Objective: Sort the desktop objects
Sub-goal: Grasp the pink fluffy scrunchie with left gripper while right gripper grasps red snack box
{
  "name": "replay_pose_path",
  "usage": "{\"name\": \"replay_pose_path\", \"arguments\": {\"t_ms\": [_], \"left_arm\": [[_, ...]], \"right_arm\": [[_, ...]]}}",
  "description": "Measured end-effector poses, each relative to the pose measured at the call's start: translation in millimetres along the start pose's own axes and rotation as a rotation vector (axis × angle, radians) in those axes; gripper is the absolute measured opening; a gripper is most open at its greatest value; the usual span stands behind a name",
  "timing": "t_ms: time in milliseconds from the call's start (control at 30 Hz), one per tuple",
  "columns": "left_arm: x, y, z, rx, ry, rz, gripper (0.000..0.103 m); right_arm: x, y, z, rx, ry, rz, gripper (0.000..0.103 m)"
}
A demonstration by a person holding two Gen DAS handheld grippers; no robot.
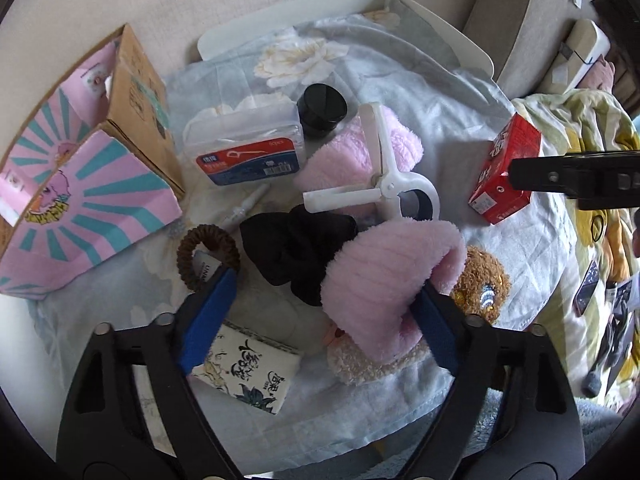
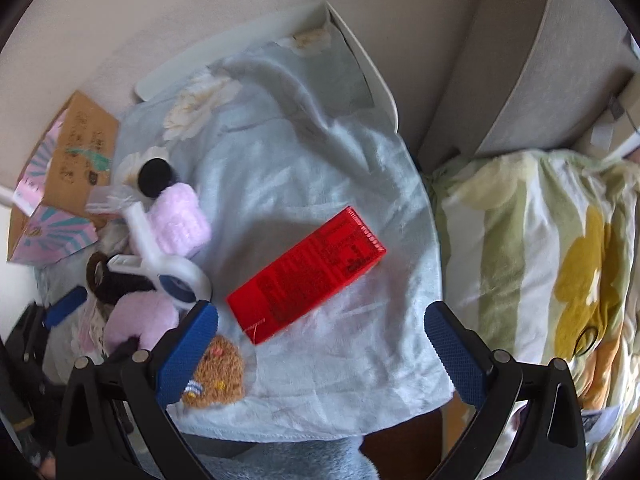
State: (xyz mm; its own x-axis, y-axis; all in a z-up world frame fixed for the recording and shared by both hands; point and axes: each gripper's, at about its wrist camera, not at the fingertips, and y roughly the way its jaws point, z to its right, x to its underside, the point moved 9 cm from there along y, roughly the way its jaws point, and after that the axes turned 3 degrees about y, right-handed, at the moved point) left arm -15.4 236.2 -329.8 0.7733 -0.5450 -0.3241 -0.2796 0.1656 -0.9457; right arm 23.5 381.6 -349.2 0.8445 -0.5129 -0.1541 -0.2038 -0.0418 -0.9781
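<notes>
My left gripper [image 1: 320,300] is open over a pile of small things on the blue floral cloth [image 1: 460,112]. A pink fluffy slipper [image 1: 384,276] lies between its blue pads, against the right pad [image 1: 436,332]. Close by are a black scrunchie [image 1: 296,244], a brown hair tie [image 1: 208,256], a white clip [image 1: 384,184], a printed pouch [image 1: 248,372] and a brown plush toy [image 1: 480,284]. My right gripper [image 2: 320,344] is open and empty, just short of a red box [image 2: 308,276], which also shows in the left wrist view [image 1: 506,168].
A floss pick box [image 1: 244,152] and a black lid [image 1: 322,108] lie behind the pile. A cardboard box with pink and teal flaps [image 1: 80,184] stands open at the left. A white tray rim [image 1: 440,28] edges the cloth at the back. A flowered quilt [image 2: 540,260] lies to the right.
</notes>
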Motion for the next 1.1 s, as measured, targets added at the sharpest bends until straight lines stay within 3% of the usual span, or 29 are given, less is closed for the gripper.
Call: {"name": "replay_pose_path", "arguments": {"t_ms": [200, 267, 333, 533, 1100], "left_arm": [[2, 7, 2, 0.013, -0.021, -0.038, 0.046], [3, 7, 3, 0.014, -0.017, -0.044, 0.039], [4, 6, 5, 0.025, -0.017, -0.046, 0.032], [6, 2, 6, 0.063, -0.033, -0.052, 0.019], [6, -43, -11, 0.121, -0.066, 0.035, 0.016]], "right_arm": [[-2, 23, 0, -0.039, 0.105, -0.057, 0.102], [-2, 27, 3, -0.034, 0.123, -0.062, 0.091], [-2, 29, 5, -0.043, 0.130, -0.065, 0.057], [-2, 29, 4, -0.016, 0.086, -0.062, 0.034], [-2, -2, -9, 0.054, -0.008, 0.046, 0.030]]}}
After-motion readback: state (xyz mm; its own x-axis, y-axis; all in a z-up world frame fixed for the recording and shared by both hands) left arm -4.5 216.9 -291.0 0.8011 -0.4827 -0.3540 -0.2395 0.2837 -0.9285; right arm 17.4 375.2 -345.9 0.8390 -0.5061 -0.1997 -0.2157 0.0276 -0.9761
